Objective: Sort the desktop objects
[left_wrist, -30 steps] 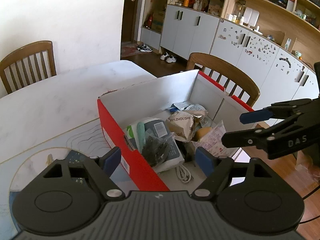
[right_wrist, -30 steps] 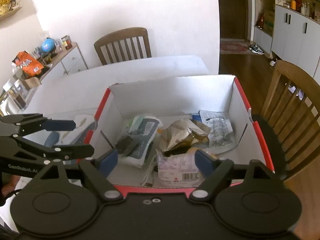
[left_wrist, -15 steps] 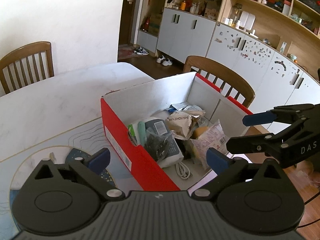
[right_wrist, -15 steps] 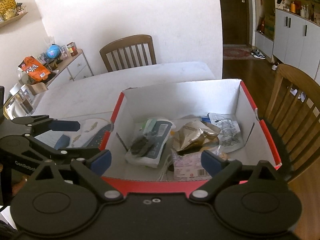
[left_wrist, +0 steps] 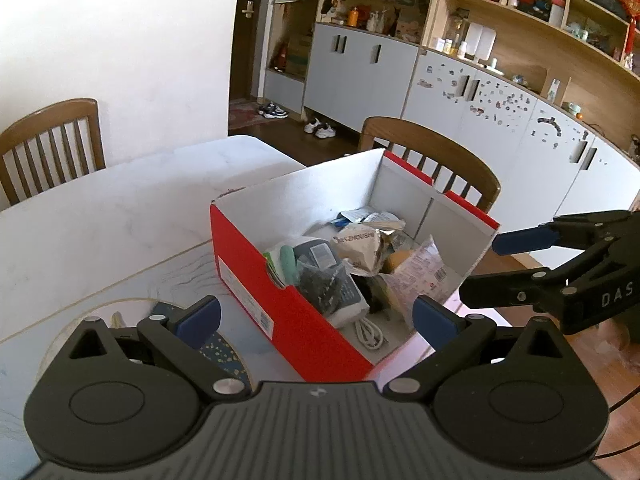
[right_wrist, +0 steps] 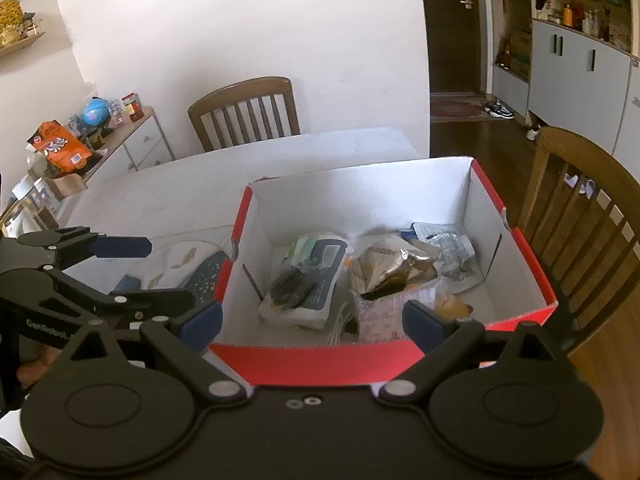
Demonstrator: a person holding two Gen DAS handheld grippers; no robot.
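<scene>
Both the left gripper (left_wrist: pixel 316 316) and right gripper (right_wrist: pixel 312 316) hover with fingers wide and empty, just in front of the red box (right_wrist: pixel 320 354) on the tabletop (left_wrist: pixel 100 216). Packets, a cable and wrappers lie jumbled inside; a grab there would likely snag the cable (left_wrist: pixel 370 332) or lift two things together.

Cardboard box (right_wrist: pixel 304 364), glossy red outside, matt white inside; crinkled foil snack bag (right_wrist: pixel 394 268), shiny; clear plastic pouch (left_wrist: pixel 320 280), glossy; white marble-look table (left_wrist: pixel 120 216), smooth; wooden chair (right_wrist: pixel 244 114), satin; gripper fingers (left_wrist: pixel 436 316), matt black plastic, blue pads.
</scene>
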